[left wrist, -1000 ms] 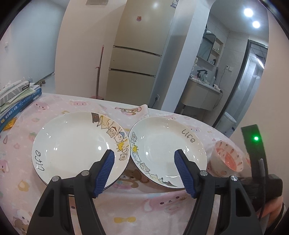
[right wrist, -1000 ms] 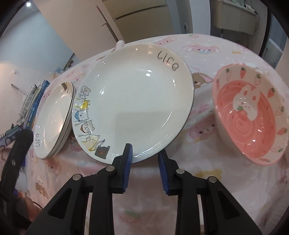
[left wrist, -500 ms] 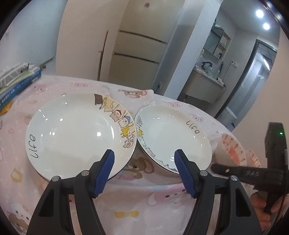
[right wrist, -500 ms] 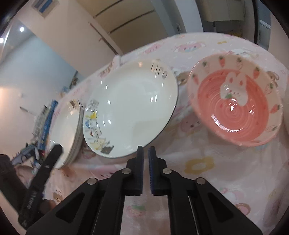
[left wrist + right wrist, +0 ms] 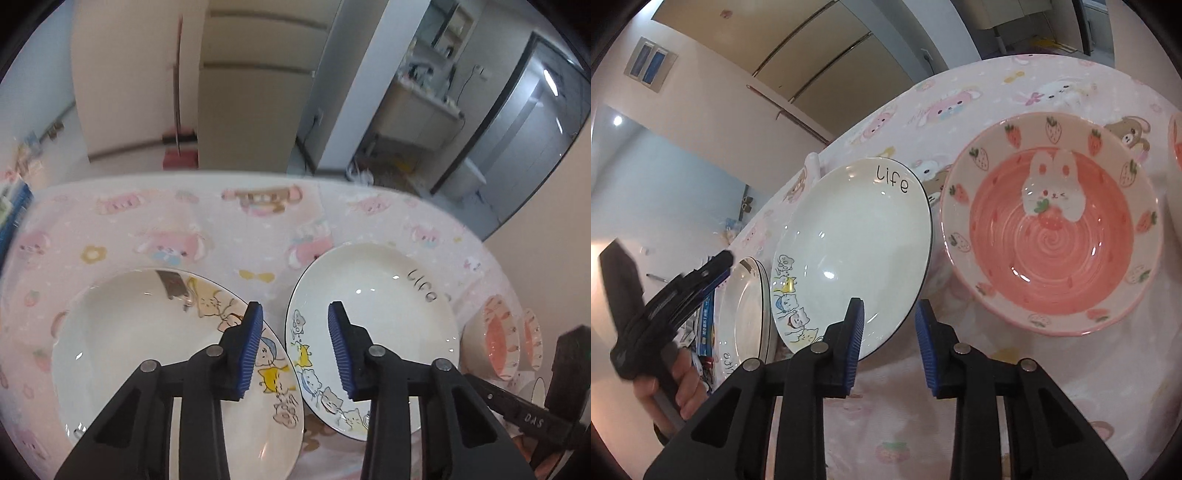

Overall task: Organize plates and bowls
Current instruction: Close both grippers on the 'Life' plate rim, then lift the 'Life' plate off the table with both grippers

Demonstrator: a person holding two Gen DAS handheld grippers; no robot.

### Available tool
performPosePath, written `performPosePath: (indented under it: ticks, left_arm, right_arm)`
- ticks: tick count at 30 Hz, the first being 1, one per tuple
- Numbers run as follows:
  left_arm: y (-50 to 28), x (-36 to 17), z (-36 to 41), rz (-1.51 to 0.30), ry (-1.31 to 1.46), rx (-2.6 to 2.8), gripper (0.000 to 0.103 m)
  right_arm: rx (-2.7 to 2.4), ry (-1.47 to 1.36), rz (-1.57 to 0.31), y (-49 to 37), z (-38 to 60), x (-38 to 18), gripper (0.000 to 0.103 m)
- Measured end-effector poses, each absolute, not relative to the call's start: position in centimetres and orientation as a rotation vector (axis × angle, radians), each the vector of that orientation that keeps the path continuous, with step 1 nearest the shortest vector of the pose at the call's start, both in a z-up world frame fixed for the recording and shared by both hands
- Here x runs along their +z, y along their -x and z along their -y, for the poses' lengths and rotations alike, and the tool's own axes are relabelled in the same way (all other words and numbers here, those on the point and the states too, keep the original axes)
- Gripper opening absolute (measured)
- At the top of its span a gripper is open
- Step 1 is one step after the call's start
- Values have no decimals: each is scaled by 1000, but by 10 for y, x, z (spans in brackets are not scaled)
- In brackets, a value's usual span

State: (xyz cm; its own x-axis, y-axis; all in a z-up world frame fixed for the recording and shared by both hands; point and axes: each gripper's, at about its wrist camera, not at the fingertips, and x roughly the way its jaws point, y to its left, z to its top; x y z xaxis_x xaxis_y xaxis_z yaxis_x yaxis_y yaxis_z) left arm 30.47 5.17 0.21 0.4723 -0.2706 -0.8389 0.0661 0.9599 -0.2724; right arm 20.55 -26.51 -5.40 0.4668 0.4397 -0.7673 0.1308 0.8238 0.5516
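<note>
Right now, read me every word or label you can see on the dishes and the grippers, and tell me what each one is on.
"life": handwritten in black on the rim of the white cat plate.
"life": on the rim of the left plate stack, seen sideways and partly cut off.
"DAS": white letters on the right gripper's black arm; any further letters cannot be seen.
The books carry print too small to read.

I'm looking down along the left gripper [image 5: 291, 347] from close above the table [image 5: 207, 229], facing the far wall, the right wrist view tilting steeply over the pink bowl [image 5: 1049, 225], both views sharing the "life" plate [image 5: 373, 306] and its neighbouring plate [image 5: 147, 339].
</note>
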Motion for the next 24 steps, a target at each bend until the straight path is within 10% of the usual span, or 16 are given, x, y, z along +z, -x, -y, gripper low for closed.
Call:
performPosePath:
  ticks: [13,24]
  left_arm:
    - [-358,-45,-43,-1227,243,-288,12]
    - [-374,-54,-25,-1237,132,-354,17]
  right_arm:
    - [136,-674,-1144,-207,268,-71,14]
    - [135,-841,-1112,-202,266,-93,11]
